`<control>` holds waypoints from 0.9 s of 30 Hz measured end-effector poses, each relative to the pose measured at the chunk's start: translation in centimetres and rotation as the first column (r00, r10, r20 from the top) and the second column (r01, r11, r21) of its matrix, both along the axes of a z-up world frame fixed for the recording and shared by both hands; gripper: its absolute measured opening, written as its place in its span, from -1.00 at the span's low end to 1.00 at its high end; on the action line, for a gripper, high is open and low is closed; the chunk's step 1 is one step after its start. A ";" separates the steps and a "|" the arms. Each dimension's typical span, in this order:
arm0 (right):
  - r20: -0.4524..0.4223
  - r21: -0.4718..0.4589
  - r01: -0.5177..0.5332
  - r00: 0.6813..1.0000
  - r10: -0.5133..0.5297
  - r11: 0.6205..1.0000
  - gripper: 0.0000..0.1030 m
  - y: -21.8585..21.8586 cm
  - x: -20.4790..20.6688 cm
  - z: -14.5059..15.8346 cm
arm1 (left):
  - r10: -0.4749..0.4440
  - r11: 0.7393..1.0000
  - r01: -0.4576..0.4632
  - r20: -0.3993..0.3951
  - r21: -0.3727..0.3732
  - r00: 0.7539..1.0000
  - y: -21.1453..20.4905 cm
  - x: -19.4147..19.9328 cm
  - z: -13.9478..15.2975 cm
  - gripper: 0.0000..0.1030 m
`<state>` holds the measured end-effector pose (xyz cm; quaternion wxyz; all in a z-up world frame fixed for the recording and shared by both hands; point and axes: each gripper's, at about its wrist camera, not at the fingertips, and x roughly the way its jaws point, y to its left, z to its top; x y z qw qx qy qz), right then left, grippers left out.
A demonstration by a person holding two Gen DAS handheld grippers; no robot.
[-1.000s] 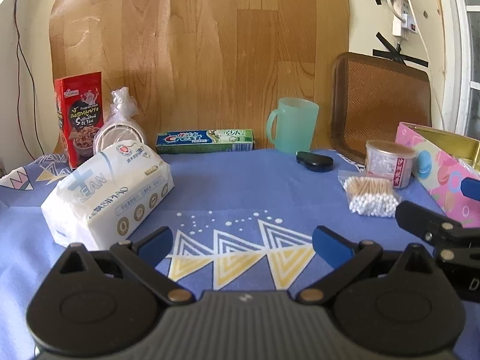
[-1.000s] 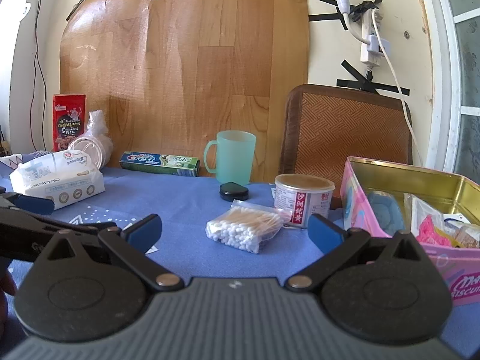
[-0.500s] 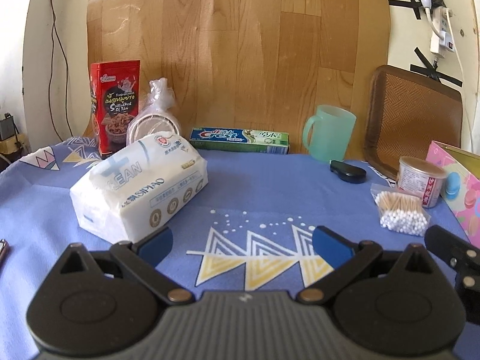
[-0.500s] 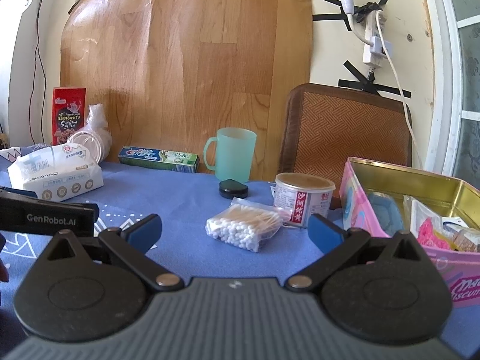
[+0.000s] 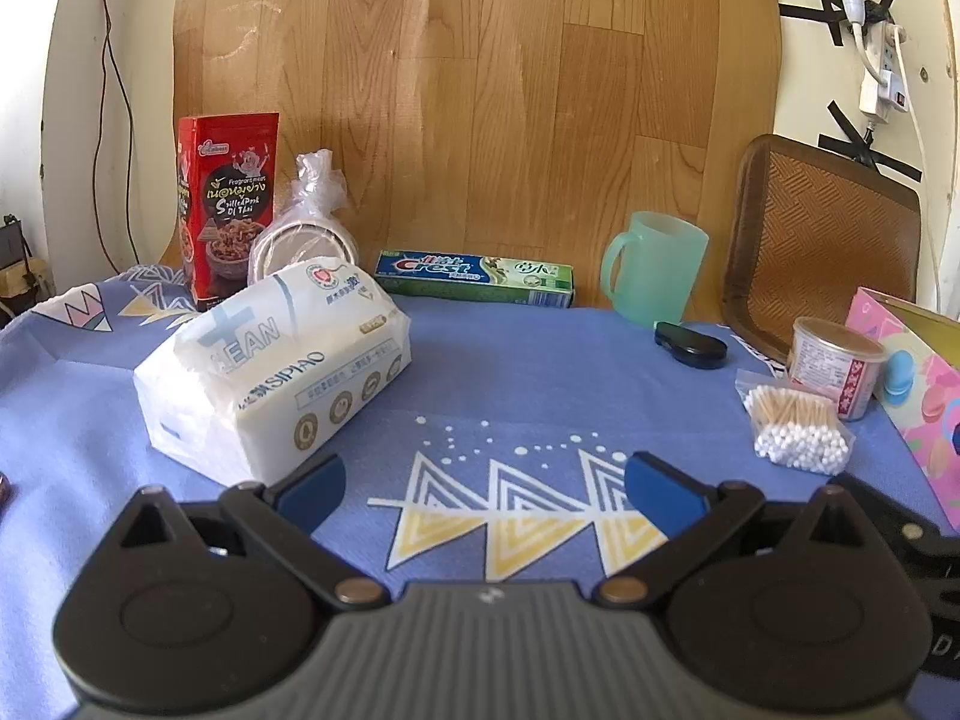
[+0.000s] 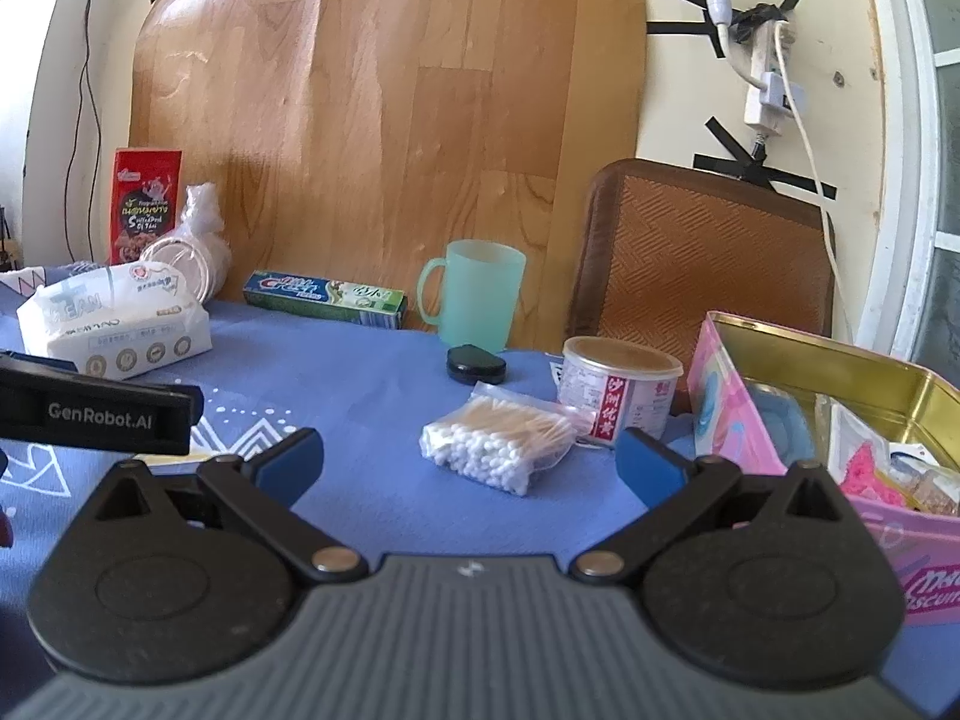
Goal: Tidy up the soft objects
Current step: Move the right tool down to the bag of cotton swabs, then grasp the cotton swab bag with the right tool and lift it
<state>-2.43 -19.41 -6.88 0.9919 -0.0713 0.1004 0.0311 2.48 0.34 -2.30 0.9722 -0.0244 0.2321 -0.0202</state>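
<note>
The tissue pack (image 5: 273, 360) lies just ahead-left of the wide-open, empty left claw (image 5: 483, 480); it looks light and squashy, best pinched across its narrow sides. The crinkly cotton-swab bag (image 6: 501, 441) sits just ahead of the right claw (image 6: 468, 459), equally open and empty.

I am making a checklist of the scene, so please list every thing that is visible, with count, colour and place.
Soft tissue pack: 1, white plastic wrap, left on the cloth.
Bag of cotton swabs: 1, clear, centre-right, beside the can.
Small round can: 1, red-white label, next to the tin.
Open biscuit tin: 1, pink outside, gold inside, right edge, with items in it.
Plastic mug: 1, mint green, back.
Toothpaste box: 1, green, back.
Snack box: 1, red, back left, upright.
Bagged round lids: white, beside snack box; count unclear.
Small flat case: 1, black, before the mug.
Tablecloth: 1, blue, patterned.
Left gripper: open, empty.
Right gripper: open, empty.
</note>
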 end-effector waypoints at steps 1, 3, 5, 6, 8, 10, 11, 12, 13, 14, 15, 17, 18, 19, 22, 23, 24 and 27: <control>-0.005 -0.004 -0.005 1.000 0.005 1.000 1.00 0.1 0.0 0.0 | 0.000 1.000 0.000 0.000 -0.002 1.000 0.0 0.0 0.0 1.00; -0.025 -0.010 -0.018 1.000 0.018 1.000 1.00 0.2 0.3 -0.1 | 0.004 1.000 -0.004 0.002 -0.011 1.000 0.2 0.0 0.0 1.00; -0.055 -0.005 -0.030 0.998 0.030 1.000 1.00 0.2 0.8 -0.1 | 0.006 1.000 -0.006 0.003 -0.027 1.000 0.4 0.0 0.0 1.00; -0.071 0.002 -0.036 0.997 0.036 0.999 1.00 0.1 1.1 -0.1 | 0.007 0.999 -0.007 0.002 -0.037 1.000 0.6 0.0 0.0 1.00; -0.095 0.013 -0.044 0.994 0.045 0.999 1.00 0.0 1.7 0.0 | 0.012 0.998 -0.012 0.002 -0.061 1.000 1.0 0.0 0.0 1.00; -0.107 0.013 -0.040 0.993 0.042 0.999 1.00 0.0 2.6 0.3 | 0.021 0.997 -0.021 0.001 -0.075 1.000 1.2 0.0 0.0 1.00; -0.117 0.010 -0.038 0.992 0.039 0.999 1.00 0.1 3.2 0.4 | 0.022 0.997 -0.022 0.001 -0.078 1.000 1.2 0.0 -0.1 1.00; -0.134 0.005 -0.037 0.990 0.037 0.999 1.00 0.2 4.1 0.7 | 0.023 0.997 -0.022 0.002 -0.078 1.000 1.2 0.0 -0.1 1.00; -0.155 0.002 -0.031 0.987 0.031 1.000 1.00 0.3 5.0 0.8 | 0.023 0.997 -0.022 0.003 -0.076 1.000 1.2 0.0 -0.1 1.00; -0.177 0.006 -0.020 0.984 0.021 1.000 1.00 0.2 6.0 0.9 | 0.021 0.997 -0.021 0.004 -0.074 1.000 1.1 0.0 0.0 1.00; -0.195 0.017 -0.003 0.981 0.007 1.000 1.00 0.0 7.0 1.0 | 0.021 0.997 -0.020 0.006 -0.072 1.000 1.1 0.0 0.0 1.00; -0.251 0.051 0.037 0.968 -0.023 0.998 0.98 -0.7 9.2 1.0 | 0.021 0.997 -0.020 0.008 -0.070 1.000 1.0 0.0 0.0 1.00; -0.287 0.071 0.050 0.958 -0.028 0.996 0.72 -1.0 10.2 0.8 | 0.019 0.997 -0.019 0.007 -0.070 1.000 1.0 0.0 0.0 1.00; -0.324 0.092 0.057 0.946 -0.024 0.994 0.46 -1.4 11.0 0.6 | 0.017 0.997 -0.017 0.007 -0.070 1.000 1.0 0.0 0.0 1.00; -0.350 0.151 0.027 0.936 0.028 0.988 0.23 -2.1 10.9 0.5 | 0.009 0.997 -0.009 0.008 -0.070 1.000 1.0 0.0 -0.1 1.00; -0.352 0.165 -0.004 0.934 0.063 0.986 0.21 -2.0 10.1 0.6 | 0.006 0.998 -0.006 0.008 -0.069 1.000 0.9 0.0 -0.1 1.00; -0.357 0.174 -0.042 0.928 0.103 0.984 0.21 -1.8 9.0 0.6 | 0.003 0.998 -0.002 0.007 -0.069 1.000 0.8 0.0 -0.1 1.00; -0.355 0.145 -0.164 0.912 0.206 0.976 0.22 -0.6 4.5 -0.1 | -0.021 0.997 0.021 0.006 -0.075 1.000 0.8 -0.1 -0.1 0.99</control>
